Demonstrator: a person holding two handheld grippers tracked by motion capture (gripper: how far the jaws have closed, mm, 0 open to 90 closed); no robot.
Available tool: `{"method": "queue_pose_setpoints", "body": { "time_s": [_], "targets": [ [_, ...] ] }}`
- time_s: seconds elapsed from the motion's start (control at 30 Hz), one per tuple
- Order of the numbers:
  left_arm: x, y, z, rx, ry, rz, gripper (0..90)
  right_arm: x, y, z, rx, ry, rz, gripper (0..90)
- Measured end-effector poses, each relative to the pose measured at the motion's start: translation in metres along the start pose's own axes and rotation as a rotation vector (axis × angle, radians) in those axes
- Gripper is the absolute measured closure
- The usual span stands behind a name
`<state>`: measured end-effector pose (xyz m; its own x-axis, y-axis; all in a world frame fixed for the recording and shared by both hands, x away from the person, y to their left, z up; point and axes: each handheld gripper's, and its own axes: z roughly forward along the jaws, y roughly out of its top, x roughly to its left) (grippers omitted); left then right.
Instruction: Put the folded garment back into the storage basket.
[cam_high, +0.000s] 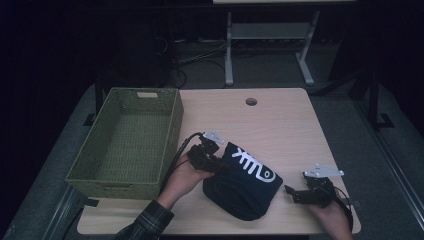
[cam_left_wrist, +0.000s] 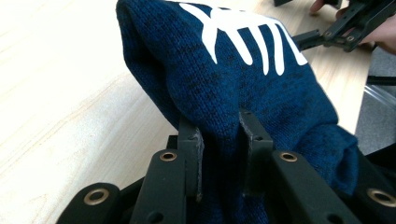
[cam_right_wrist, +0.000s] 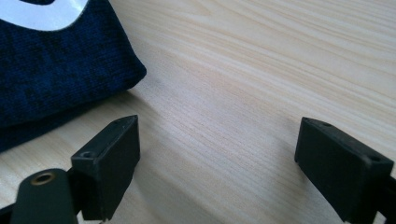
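Observation:
A dark blue knitted garment (cam_high: 247, 182) with a white print lies bunched on the wooden table (cam_high: 280, 125) near its front edge. My left gripper (cam_high: 220, 167) is at the garment's left end, shut on a fold of the knit. In the left gripper view the fold (cam_left_wrist: 224, 79) rises from between the two black jaws of the left gripper (cam_left_wrist: 223, 135), and the cloth hangs lifted off the wood. My right gripper (cam_high: 290, 192) rests to the right of the garment, open, with bare wood between its jaws. The right gripper view shows the right gripper (cam_right_wrist: 219, 149) a short way from the garment's edge (cam_right_wrist: 51, 70).
A green woven basket (cam_high: 172, 132), with nothing inside, stands at the table's left side, close to my left hand. A round cable hole (cam_high: 251, 101) sits near the far edge. Beyond the table are a desk frame (cam_high: 265, 40) and cables on a dark floor.

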<state>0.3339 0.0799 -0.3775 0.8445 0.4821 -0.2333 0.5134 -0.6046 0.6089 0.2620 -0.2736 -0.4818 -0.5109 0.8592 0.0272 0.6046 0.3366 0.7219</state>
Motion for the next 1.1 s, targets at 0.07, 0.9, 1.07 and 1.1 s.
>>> {"method": "queue_pose_setpoints", "body": {
  "time_s": [0.07, 0.9, 1.07, 1.1],
  "targets": [
    [0.0, 0.002, -0.003, 0.0, -0.002, 0.001, 74.3, 0.0, 0.0, 0.0, -0.001, 0.0, 0.002, 13.9],
    [0.002, 0.036, -0.069, -0.011, -0.009, 0.064, 74.6, 0.0, 0.0, 0.0, -0.001, 0.0, 0.0, 14.0],
    [0.003, 0.04, -0.09, -0.006, 0.009, 0.064, 74.6, 0.0, 0.0, 0.0, -0.002, -0.001, 0.0, 14.1],
    [0.003, 0.04, -0.09, -0.006, 0.009, 0.064, 74.6, 0.0, 0.0, 0.0, -0.002, -0.001, 0.0, 14.1]
  ]
}}
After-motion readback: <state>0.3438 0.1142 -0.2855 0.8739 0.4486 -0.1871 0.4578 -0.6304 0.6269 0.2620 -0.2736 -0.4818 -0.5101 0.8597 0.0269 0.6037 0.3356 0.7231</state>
